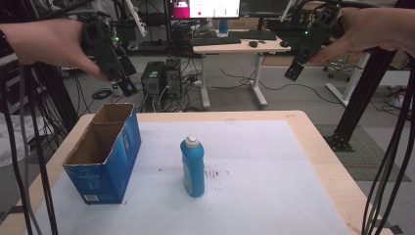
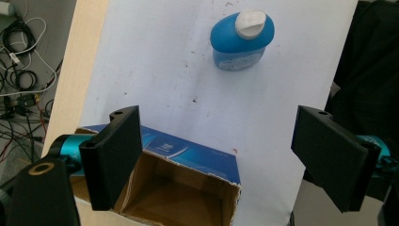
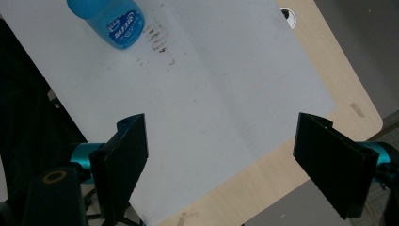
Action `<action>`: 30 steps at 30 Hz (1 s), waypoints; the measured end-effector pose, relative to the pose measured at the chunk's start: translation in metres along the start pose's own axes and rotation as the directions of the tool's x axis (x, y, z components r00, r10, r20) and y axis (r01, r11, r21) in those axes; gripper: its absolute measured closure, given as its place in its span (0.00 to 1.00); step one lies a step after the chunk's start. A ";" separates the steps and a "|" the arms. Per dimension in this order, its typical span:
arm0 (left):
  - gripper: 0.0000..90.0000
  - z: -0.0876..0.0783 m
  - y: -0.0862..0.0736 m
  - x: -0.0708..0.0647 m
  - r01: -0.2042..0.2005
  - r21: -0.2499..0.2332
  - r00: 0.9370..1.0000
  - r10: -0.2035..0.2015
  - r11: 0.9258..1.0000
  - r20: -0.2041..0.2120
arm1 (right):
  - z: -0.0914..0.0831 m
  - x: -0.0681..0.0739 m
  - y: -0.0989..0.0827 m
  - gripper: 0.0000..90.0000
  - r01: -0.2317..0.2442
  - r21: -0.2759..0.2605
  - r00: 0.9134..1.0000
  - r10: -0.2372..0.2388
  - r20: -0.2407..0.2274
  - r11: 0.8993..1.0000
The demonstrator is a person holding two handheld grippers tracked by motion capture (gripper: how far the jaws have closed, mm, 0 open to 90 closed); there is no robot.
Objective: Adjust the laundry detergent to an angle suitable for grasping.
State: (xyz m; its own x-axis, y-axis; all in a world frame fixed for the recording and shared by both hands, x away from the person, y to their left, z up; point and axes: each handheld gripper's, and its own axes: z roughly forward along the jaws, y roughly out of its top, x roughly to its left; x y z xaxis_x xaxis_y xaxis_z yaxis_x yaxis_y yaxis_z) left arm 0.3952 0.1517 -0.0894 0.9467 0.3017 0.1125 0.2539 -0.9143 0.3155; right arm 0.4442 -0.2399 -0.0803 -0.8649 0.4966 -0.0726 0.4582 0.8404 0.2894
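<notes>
Both sets of fingers wide open, empty. Blue plastic bottle with white cap (image 1: 193,167) well below them; probably goes into open blue cardboard box (image 1: 103,155). Grip mid-body, keep upright.

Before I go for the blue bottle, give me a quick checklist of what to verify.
1. Blue bottle upright, white cap on: ok.
2. Left gripper open, nothing between its jaws: ok.
3. Right gripper open, nothing between its jaws: ok.
4. Cardboard box open at the top, nothing inside as far as visible: ok.
5. Bottle stands apart from the box, room to grip: ok.
6. Bottle's fill: cannot tell.
</notes>
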 end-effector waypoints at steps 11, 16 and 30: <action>0.19 0.000 0.001 -0.002 -0.005 -0.002 1.000 0.005 1.000 -0.001 | -0.001 0.003 0.000 0.20 0.006 -0.005 1.000 -0.006 0.007 1.000; 0.19 0.001 0.001 -0.003 -0.011 -0.005 1.000 0.011 1.000 -0.001 | -0.001 0.004 0.000 0.20 0.002 -0.006 1.000 -0.002 0.012 1.000; 0.19 0.000 0.001 -0.005 -0.014 -0.007 1.000 0.014 1.000 -0.002 | 0.001 0.014 -0.001 0.20 0.003 -0.064 1.000 -0.002 0.019 0.998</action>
State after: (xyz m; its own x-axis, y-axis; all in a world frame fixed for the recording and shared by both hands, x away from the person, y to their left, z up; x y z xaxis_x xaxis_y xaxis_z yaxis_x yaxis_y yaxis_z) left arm 0.3901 0.1495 -0.0895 0.9499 0.2893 0.1187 0.2391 -0.9165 0.3206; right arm 0.4319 -0.2339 -0.0830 -0.8619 0.4989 -0.0909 0.4415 0.8264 0.3494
